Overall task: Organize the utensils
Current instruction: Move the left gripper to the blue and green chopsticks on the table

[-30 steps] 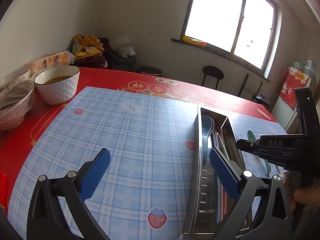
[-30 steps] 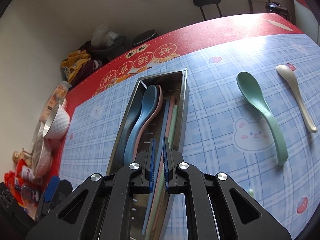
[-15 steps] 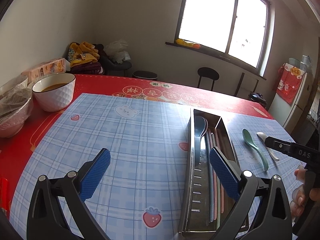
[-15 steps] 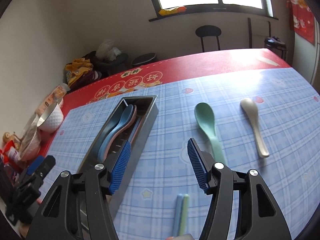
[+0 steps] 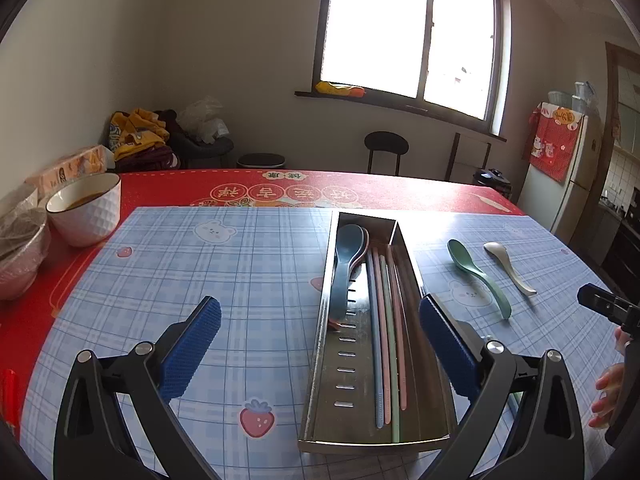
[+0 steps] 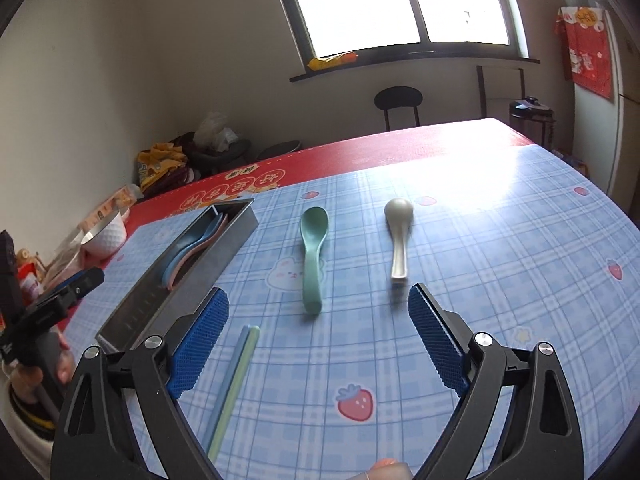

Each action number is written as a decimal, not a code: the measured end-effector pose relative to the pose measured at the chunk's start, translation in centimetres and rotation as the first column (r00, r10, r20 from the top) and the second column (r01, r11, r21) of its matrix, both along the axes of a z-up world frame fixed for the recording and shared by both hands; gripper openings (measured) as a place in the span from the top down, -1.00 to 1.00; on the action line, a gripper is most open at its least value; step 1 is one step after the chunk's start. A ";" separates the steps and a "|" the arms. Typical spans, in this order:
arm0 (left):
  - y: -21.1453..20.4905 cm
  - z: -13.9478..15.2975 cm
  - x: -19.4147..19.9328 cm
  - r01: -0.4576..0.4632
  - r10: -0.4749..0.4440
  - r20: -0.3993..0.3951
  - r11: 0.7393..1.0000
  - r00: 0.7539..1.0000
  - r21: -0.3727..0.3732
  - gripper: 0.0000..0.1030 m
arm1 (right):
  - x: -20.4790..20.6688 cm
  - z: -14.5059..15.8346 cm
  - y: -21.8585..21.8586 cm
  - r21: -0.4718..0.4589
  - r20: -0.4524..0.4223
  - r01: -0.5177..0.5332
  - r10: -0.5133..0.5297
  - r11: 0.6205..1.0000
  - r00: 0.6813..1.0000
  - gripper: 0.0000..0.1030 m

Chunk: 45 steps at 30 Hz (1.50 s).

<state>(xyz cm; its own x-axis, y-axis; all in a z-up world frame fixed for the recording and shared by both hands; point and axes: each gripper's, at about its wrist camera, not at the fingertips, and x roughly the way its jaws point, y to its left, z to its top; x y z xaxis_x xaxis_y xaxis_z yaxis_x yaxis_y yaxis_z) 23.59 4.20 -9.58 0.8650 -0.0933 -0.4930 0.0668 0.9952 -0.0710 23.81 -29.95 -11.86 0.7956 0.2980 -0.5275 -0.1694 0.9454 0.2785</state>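
Jaws of both the left hand-held gripper (image 5: 320,344) and right hand-held gripper (image 6: 318,330) gape empty, the right's opening.

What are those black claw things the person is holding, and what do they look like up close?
Both are handheld grippers, alike. The left gripper and right gripper have black plastic jaws built of angular, triangle-framed arms with silver pivot bolts. Each fingertip carries a blue ribbed rubber pad. No cables or sleeves show.
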 end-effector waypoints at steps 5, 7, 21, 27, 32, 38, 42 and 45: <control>-2.8 1.1 -2.3 0.053 -0.053 0.007 0.998 0.999 0.017 -0.88 | -0.6 -0.8 -0.8 -0.017 -0.047 -0.016 0.015 1.000 0.999 -0.71; -4.0 1.3 -2.9 0.078 -0.078 -0.023 0.997 0.997 0.012 -0.88 | -1.1 -0.8 -0.6 -0.093 -0.029 0.011 -0.014 0.996 0.999 -0.71; -13.0 -0.8 -4.6 0.233 -0.221 -0.189 0.971 0.957 0.045 -0.87 | -2.4 -1.5 -2.3 -0.160 0.001 0.015 -0.015 0.987 1.000 -0.71; -15.5 -2.7 -4.4 0.272 -0.237 -0.278 0.958 0.931 0.096 -0.14 | -1.7 -1.9 -2.1 -0.124 -0.029 -0.025 0.021 0.992 0.999 -0.71; -16.1 -4.0 -3.9 0.288 -0.246 -0.338 0.954 0.908 0.078 0.56 | -1.6 -2.1 -3.1 -0.057 -0.039 -0.031 0.029 0.998 0.999 -0.71; -16.3 -5.3 -3.4 0.275 -0.237 -0.394 0.961 0.888 0.041 0.62 | -1.7 -2.3 -4.2 0.018 -0.036 -0.028 0.029 0.999 0.999 -0.71; -16.1 -5.7 -3.2 0.255 -0.219 -0.405 0.966 0.888 0.036 0.66 | -1.6 -2.4 -4.3 0.026 -0.042 -0.027 0.028 0.999 0.999 -0.71; -15.9 -5.9 -3.0 0.246 -0.211 -0.411 0.969 0.887 0.033 0.66 | -1.4 -2.5 -4.1 0.021 -0.052 -0.037 0.038 0.999 0.998 -0.71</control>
